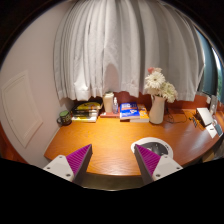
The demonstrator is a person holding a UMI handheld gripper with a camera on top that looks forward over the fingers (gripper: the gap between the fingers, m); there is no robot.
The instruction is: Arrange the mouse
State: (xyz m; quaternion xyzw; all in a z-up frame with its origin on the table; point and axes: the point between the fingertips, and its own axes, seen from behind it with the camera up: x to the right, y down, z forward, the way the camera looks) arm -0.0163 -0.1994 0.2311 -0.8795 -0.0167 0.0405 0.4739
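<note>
While I hold the gripper [112, 160] above the near edge of the wooden desk [110, 140], its fingers stand apart with nothing between them.

I see the two purple pads [78, 156] spread wide, and just beyond the right one a round white mouse pad [158, 147] lies at the desk's near edge; I cannot tell whether the pale shape on it is the mouse, since the finger covers part of it. Along the far edge, against the white curtain [120, 50], stand a white vase of pale flowers [157, 100], a blue book [131, 112] lying flat beside it, a pale cup [108, 102], and a stack of books [86, 110] towards the far left corner. Near the right edge sits a small white device [206, 118].
</note>
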